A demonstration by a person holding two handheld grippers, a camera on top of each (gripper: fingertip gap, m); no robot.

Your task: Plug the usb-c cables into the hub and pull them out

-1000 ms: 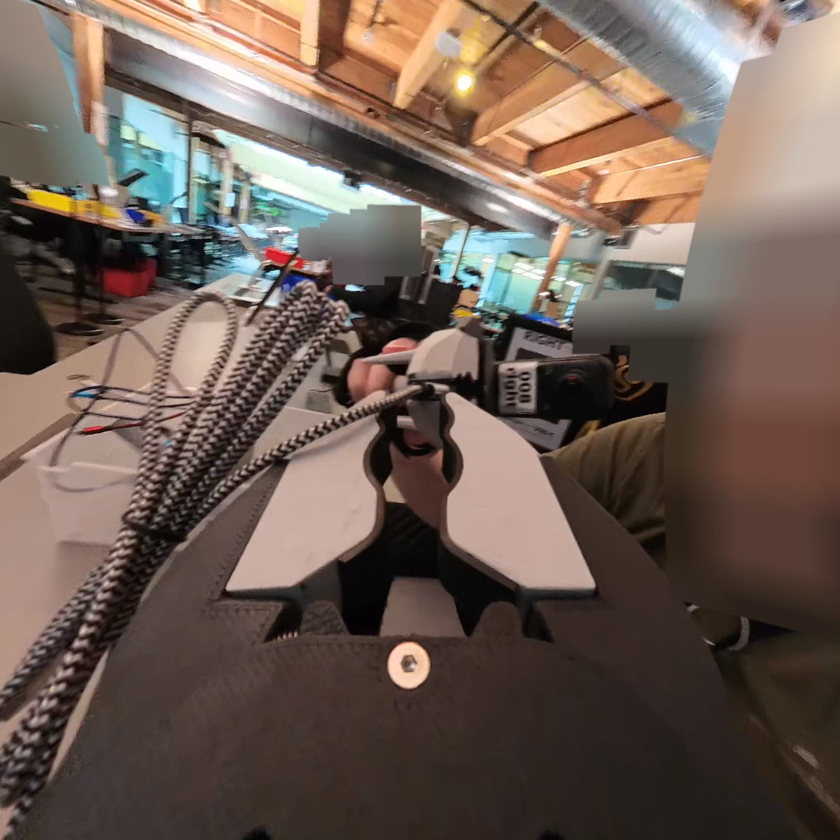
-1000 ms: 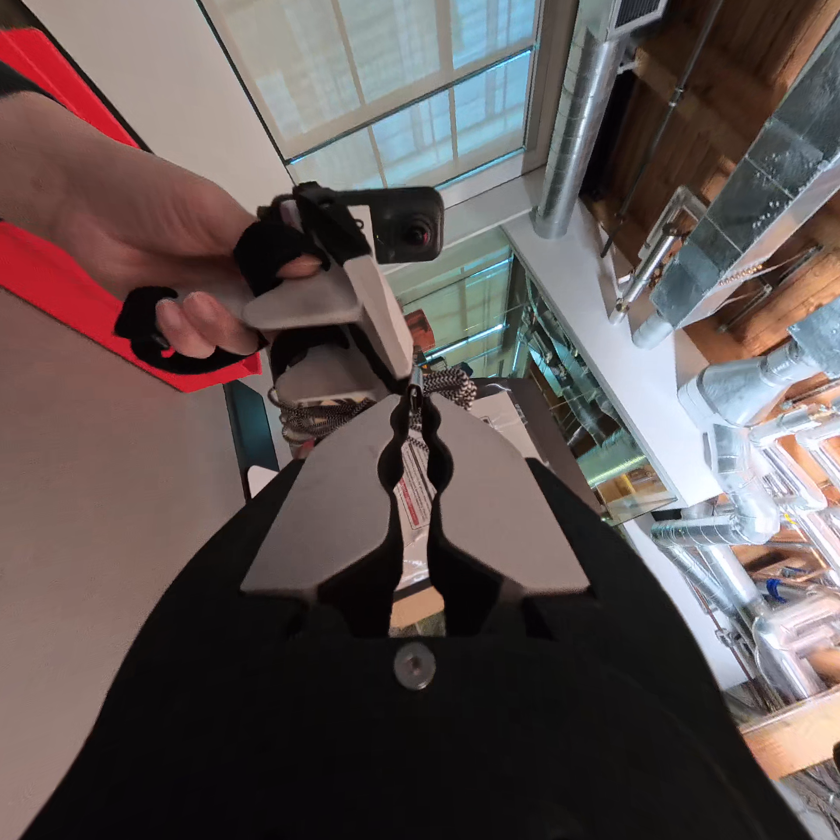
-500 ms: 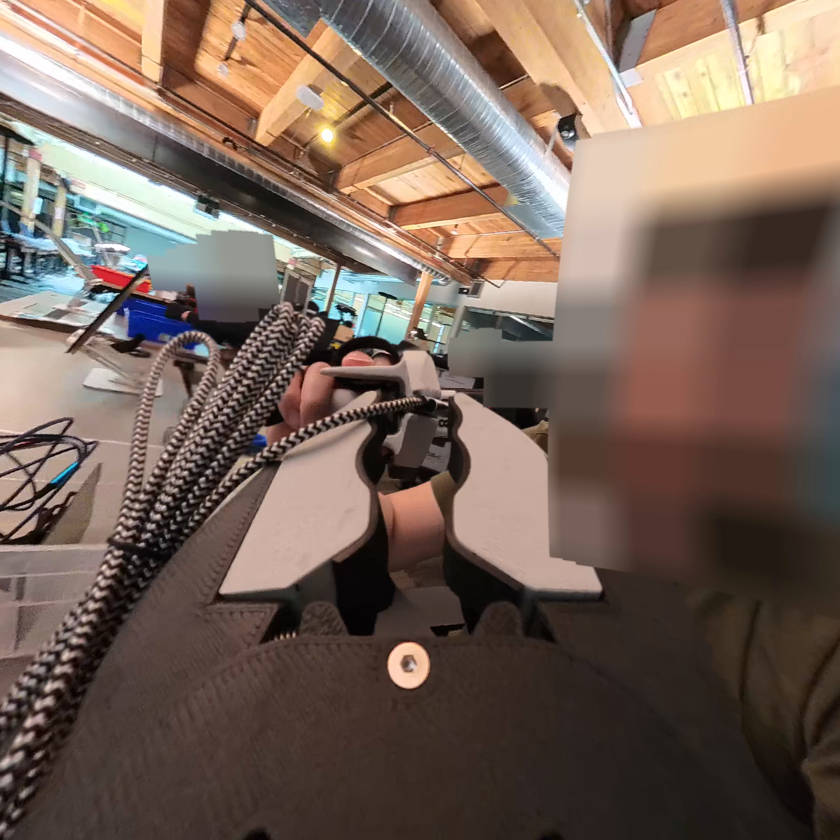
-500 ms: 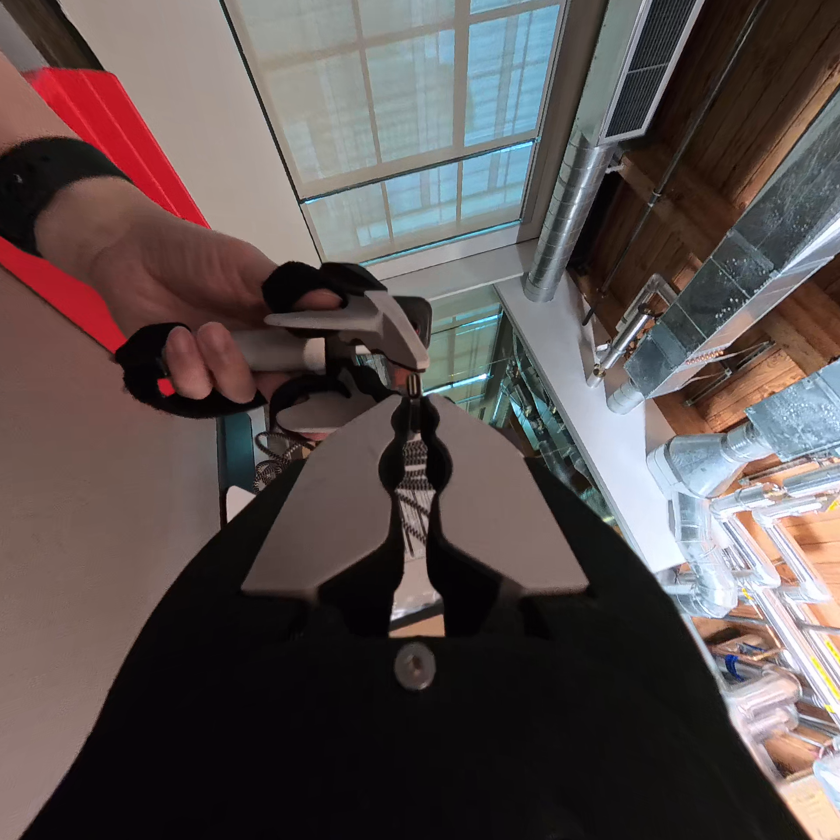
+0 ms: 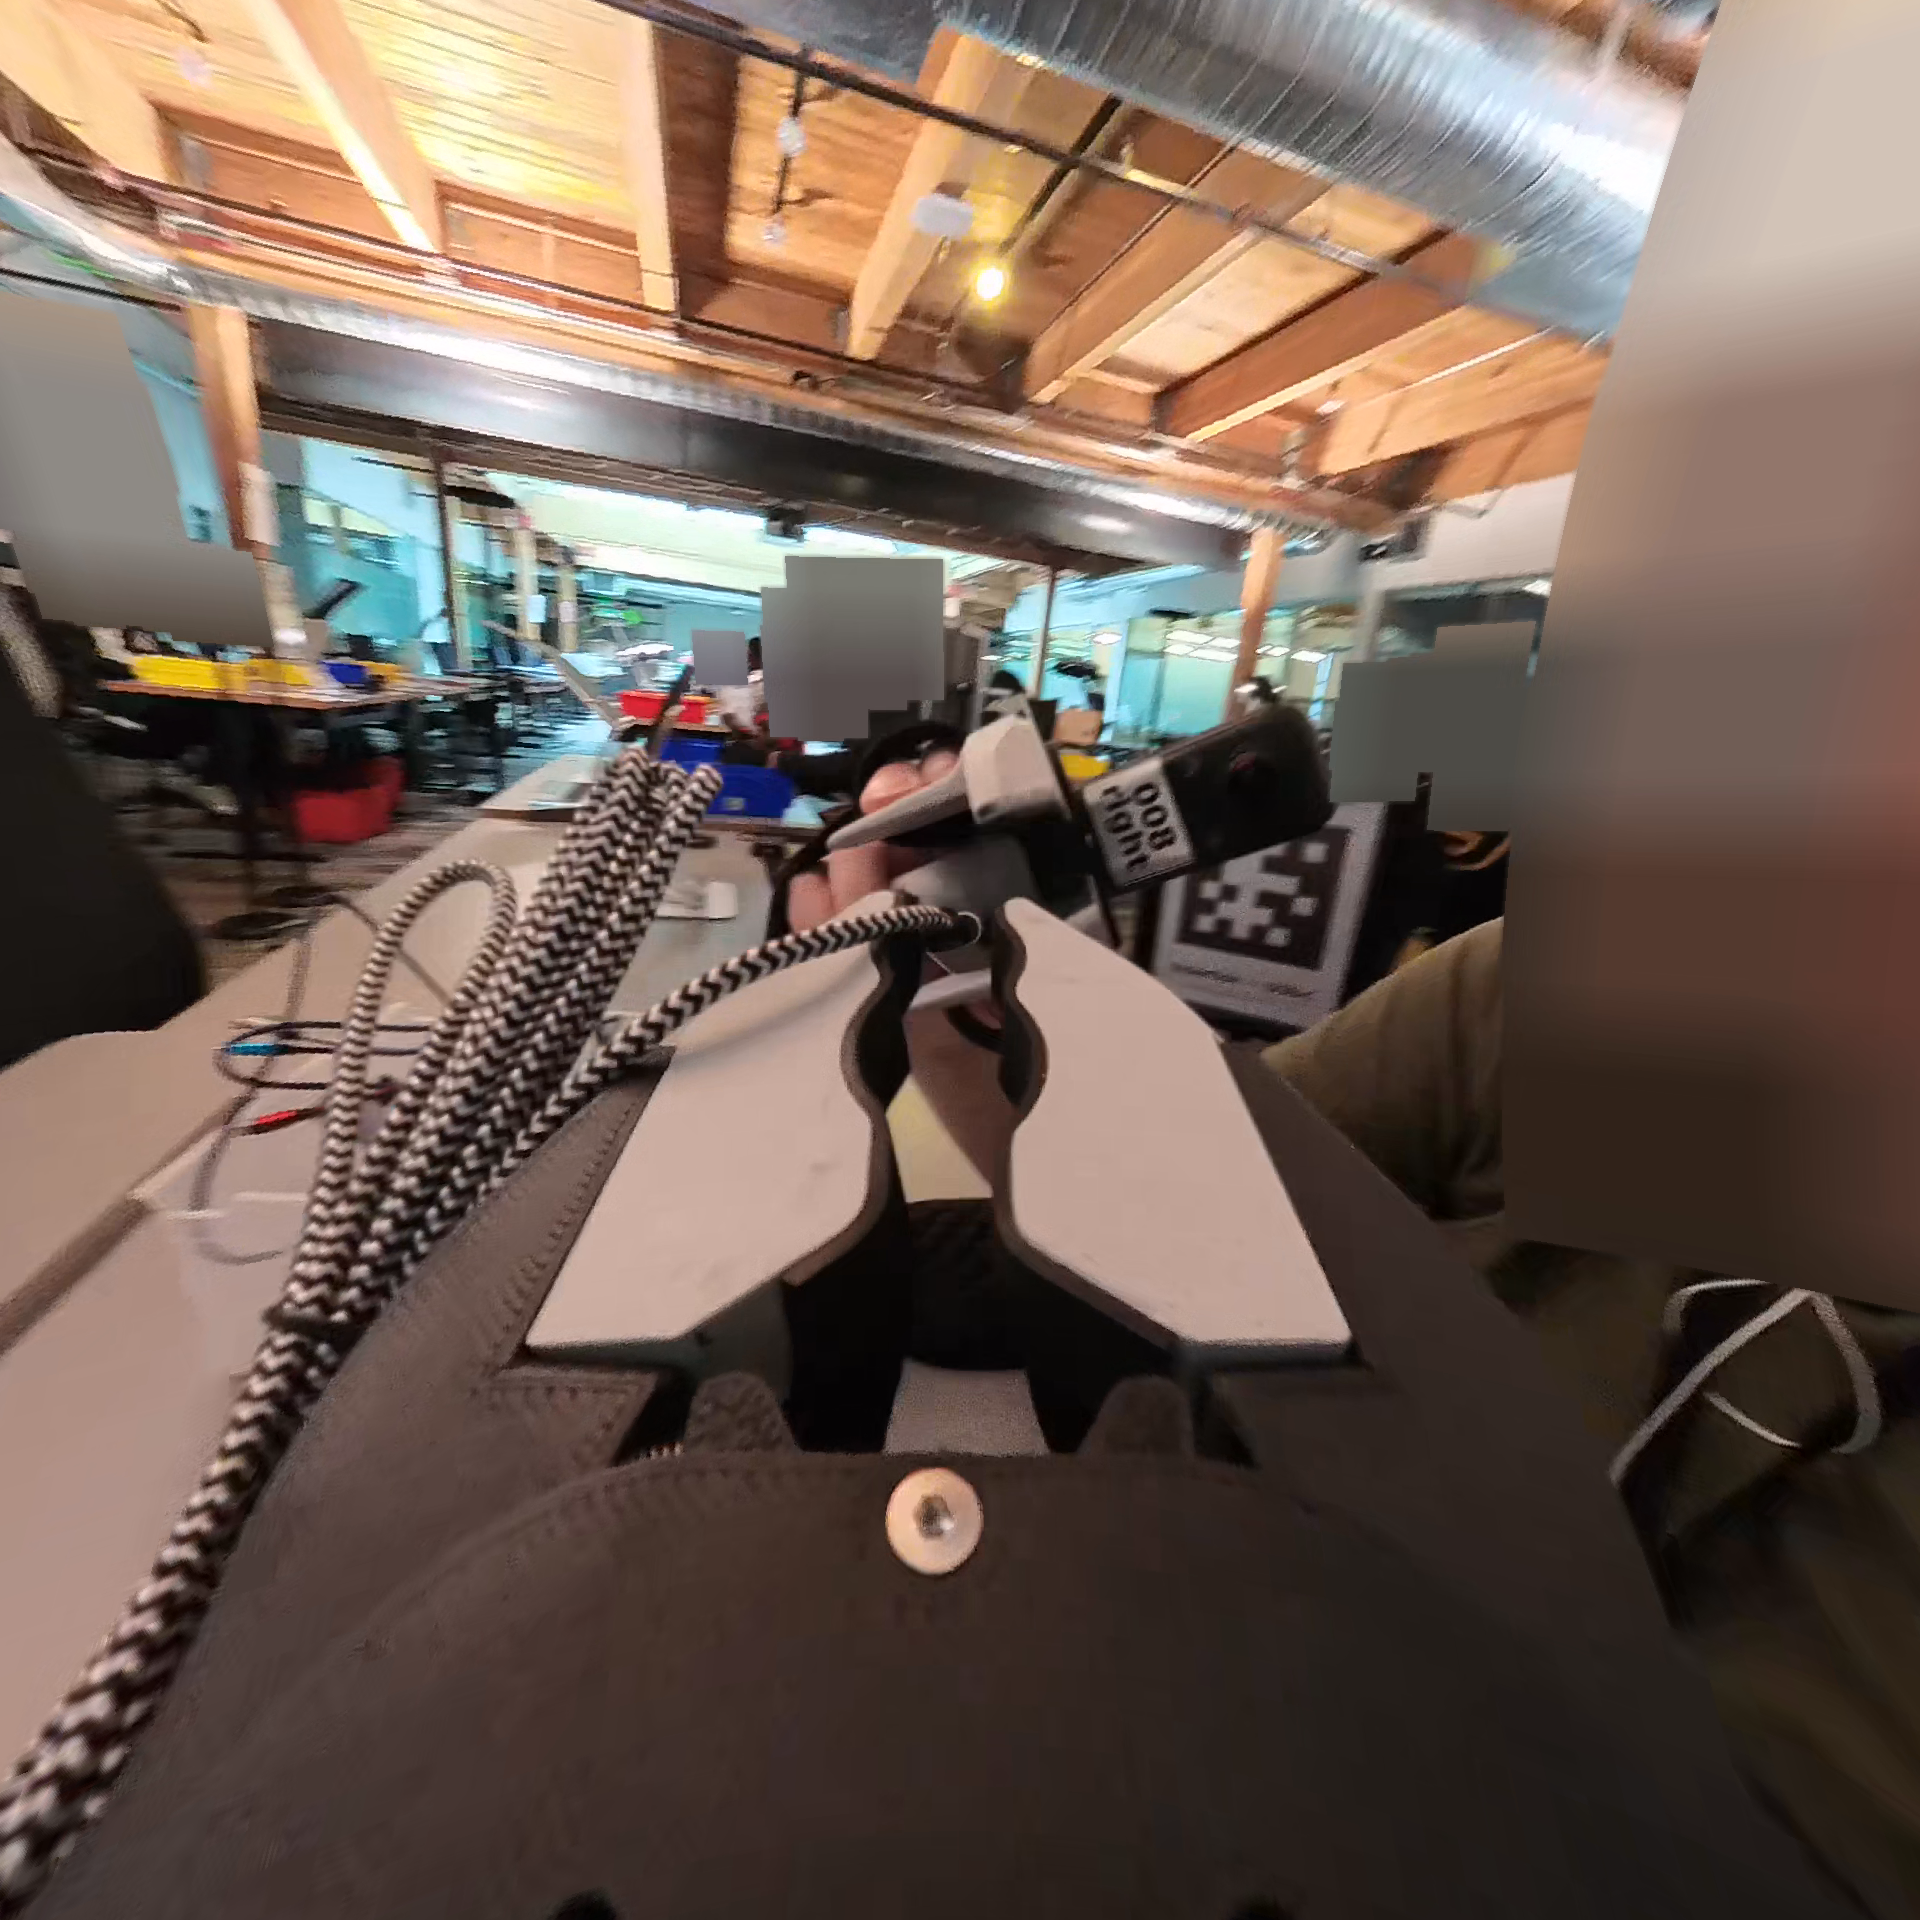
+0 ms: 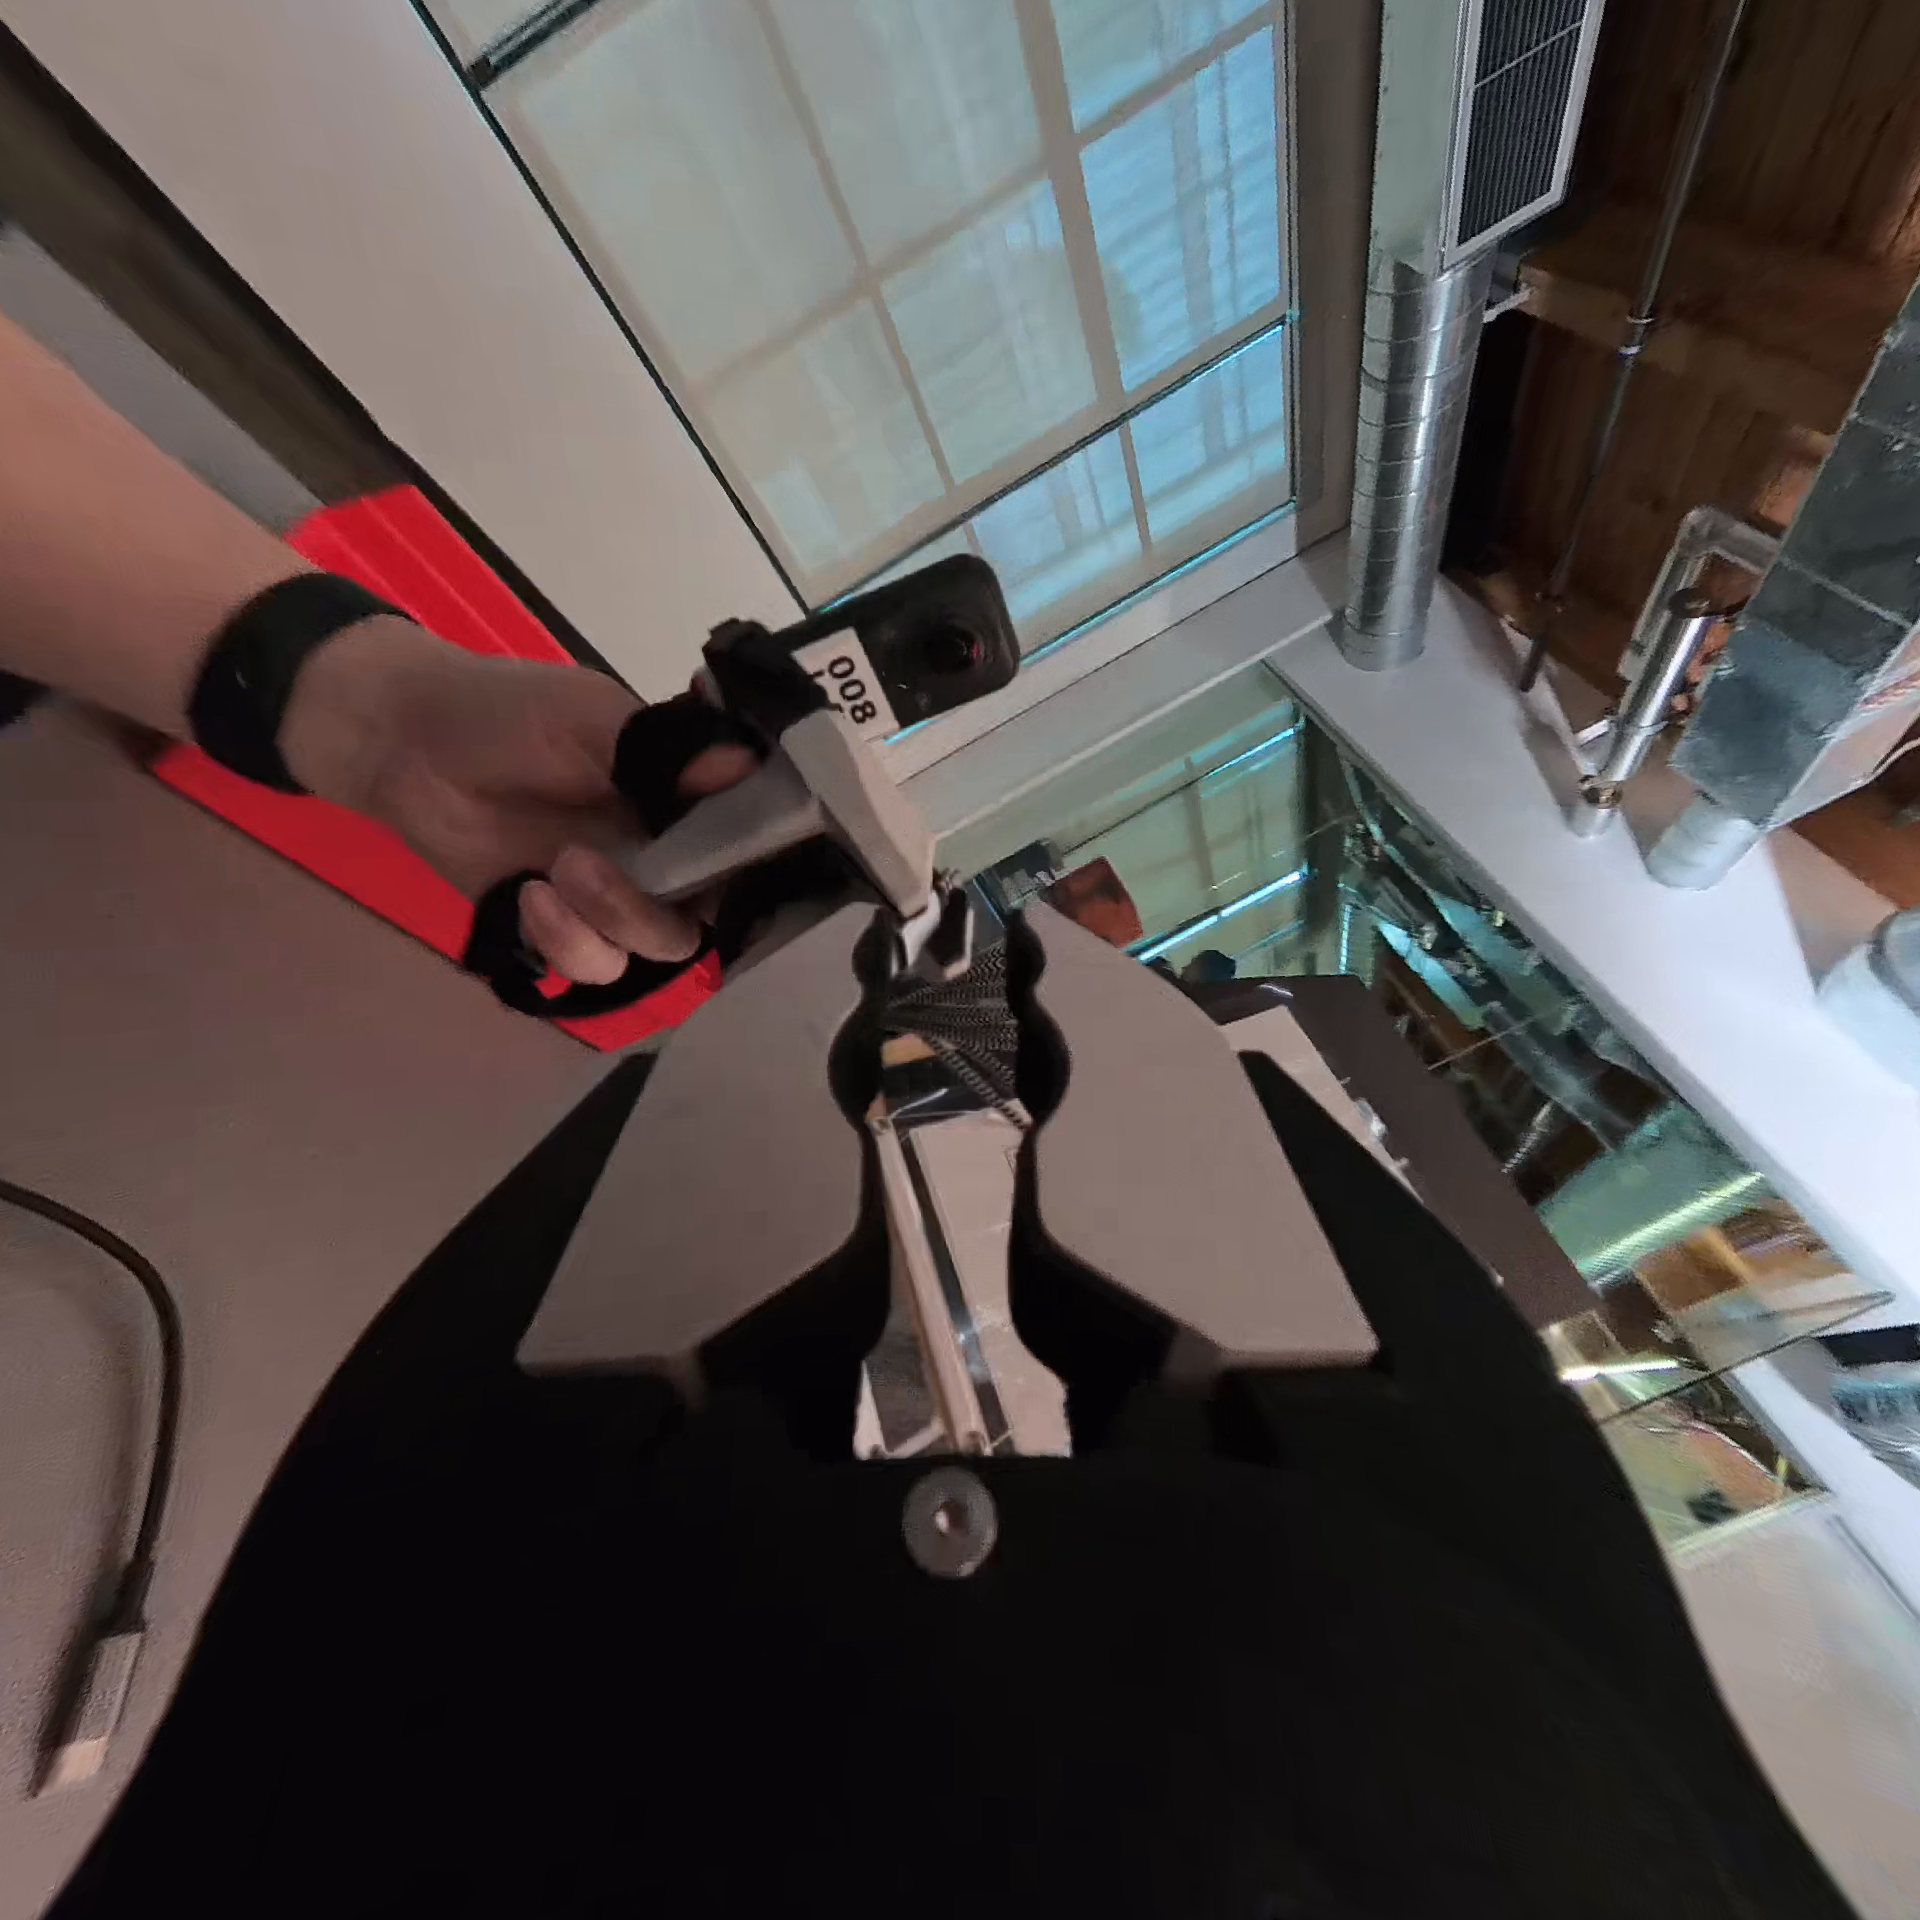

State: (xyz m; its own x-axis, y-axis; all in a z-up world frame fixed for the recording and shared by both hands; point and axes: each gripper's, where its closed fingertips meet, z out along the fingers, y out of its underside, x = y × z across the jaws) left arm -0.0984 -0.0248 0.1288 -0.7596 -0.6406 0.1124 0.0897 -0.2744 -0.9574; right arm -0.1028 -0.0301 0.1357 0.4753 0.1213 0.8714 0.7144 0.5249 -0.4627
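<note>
Both claws are raised off the table (image 5: 94,1351), tips meeting in mid-air. The left claw (image 5: 961,925) stands slightly parted, the braided cable's (image 5: 499,1049) end at its tips, loops draped left of it. The right claw (image 6: 951,935) is nearly closed around that plug end; whether it truly grips, I cannot tell

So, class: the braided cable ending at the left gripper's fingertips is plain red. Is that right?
Not quite. The braided cable ending at the fingertips of the left gripper is black and white, not plain red. The left wrist view shows this.
</note>
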